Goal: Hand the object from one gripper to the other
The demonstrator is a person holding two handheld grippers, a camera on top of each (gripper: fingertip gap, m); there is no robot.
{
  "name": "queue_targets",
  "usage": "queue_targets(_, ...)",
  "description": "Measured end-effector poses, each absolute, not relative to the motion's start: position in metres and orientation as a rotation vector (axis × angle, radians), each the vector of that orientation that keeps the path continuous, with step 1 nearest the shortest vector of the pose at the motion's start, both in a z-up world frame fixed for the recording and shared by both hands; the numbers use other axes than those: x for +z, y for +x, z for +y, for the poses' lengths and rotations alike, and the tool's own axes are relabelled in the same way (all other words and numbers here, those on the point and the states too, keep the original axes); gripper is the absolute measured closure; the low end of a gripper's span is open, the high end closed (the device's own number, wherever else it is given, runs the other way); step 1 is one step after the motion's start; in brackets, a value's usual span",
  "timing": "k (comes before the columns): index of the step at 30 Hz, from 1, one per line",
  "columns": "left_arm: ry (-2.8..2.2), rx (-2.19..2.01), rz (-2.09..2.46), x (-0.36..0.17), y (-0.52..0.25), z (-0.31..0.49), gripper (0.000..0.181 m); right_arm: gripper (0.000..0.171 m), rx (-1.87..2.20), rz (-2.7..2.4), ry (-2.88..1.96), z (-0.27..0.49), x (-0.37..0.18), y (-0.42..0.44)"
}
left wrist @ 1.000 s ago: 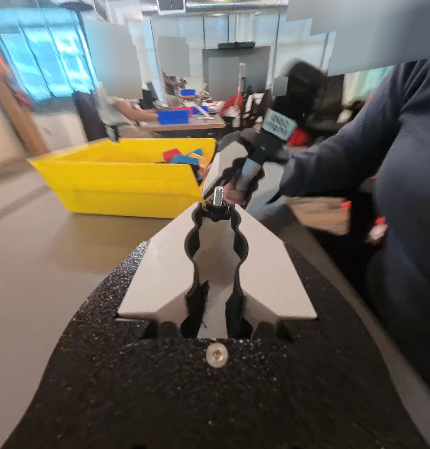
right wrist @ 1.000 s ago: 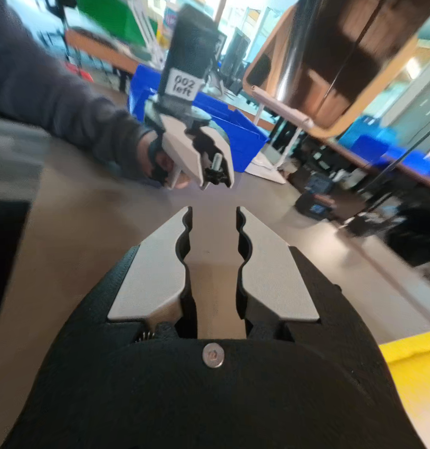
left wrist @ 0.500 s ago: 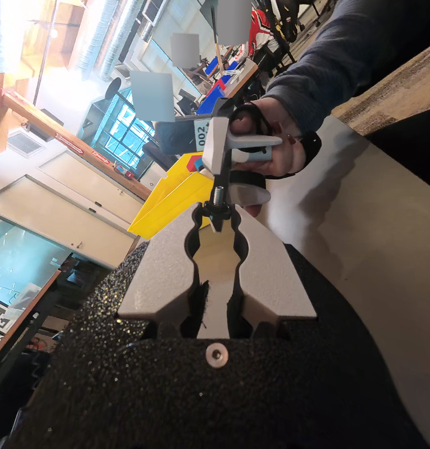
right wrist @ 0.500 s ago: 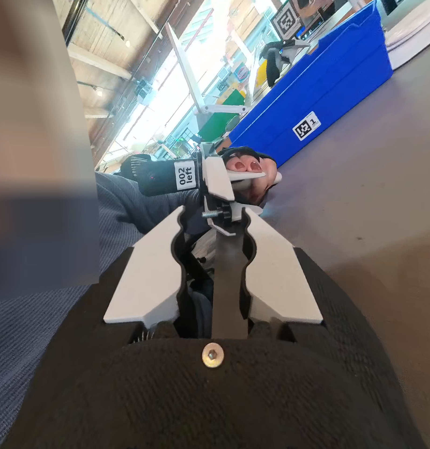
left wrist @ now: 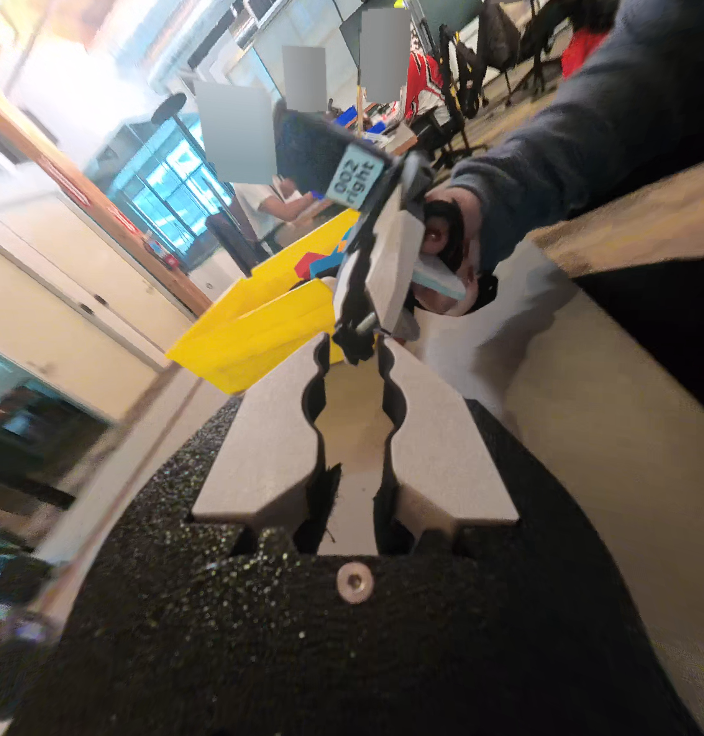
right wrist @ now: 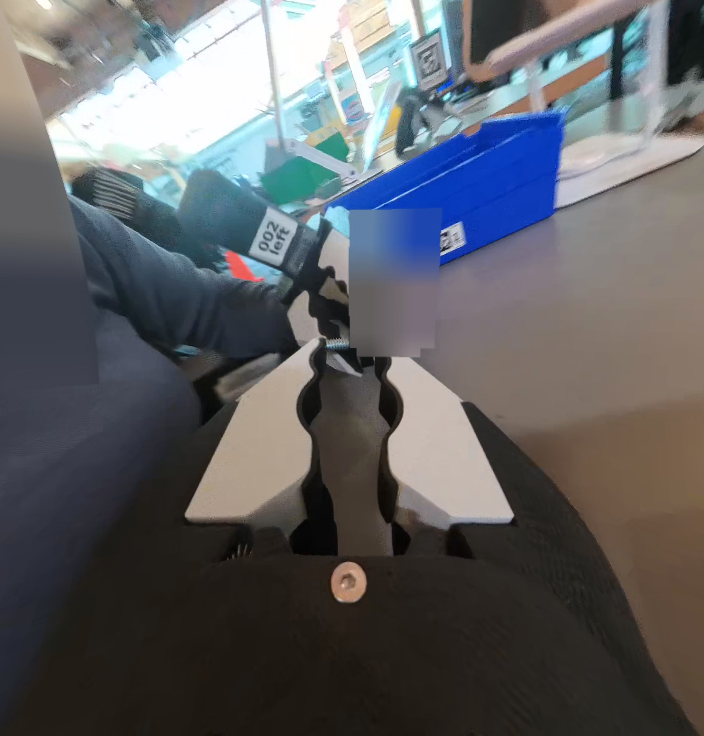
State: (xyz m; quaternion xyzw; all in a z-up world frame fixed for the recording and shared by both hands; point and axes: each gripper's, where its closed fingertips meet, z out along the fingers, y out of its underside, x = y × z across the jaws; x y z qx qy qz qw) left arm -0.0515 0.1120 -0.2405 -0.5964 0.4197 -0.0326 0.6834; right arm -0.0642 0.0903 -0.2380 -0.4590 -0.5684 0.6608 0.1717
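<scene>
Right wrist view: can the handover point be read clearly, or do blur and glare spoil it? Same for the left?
Right wrist view: a mosaic patch covers the handover, only the threaded stud shows; windows glare white. Left wrist view: yellow bin and right gripper smeared by motion.

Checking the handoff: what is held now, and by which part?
A black knob with a threaded stud, gripped by its knob in the right claw; whether the left claw also grips cannot be told.

Left hand-held gripper [left wrist: 352, 350] parted, right hand-held gripper [right wrist: 352, 360] clamped, tips meeting
</scene>
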Motion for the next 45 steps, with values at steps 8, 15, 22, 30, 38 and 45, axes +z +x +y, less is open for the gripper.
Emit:
queue_targets(8, -1.534, -0.947, 0.405, -0.227, -0.077, 0.125, 0.149, 0.149, 1.029, -1.651, -0.796, 0.120, -0.240, -0.067)
queue_targets(15, -1.614, -1.372, 0.243, -0.232, -0.057, 0.120, 0.145, 0.148, 0.603, -1.613, -0.418, 0.111, -0.238, -0.066)
queue_targets(22, -1.670, -1.401, 0.342, -0.241, -0.040, 0.112, 0.146, 0.149, 0.481, -1.617, -0.285, 0.103, -0.243, -0.065)
queue_targets(30, -1.631, -1.256, 0.463, -0.240, -0.038, 0.107, 0.164, 0.148, 0.501, -1.592, -0.319, 0.104, -0.240, -0.065)
queue_targets(38, -1.455, -0.969, 0.549, -0.214, -0.057, 0.107, 0.164, 0.125, 1.054, -1.602, -0.719, 0.110, -0.231, -0.063)
queue_targets(45, -1.328, -0.278, 0.932, -0.220, -0.048, 0.099, 0.164, 0.124, 1.846, -1.555, -1.157, 0.095, -0.217, -0.057)
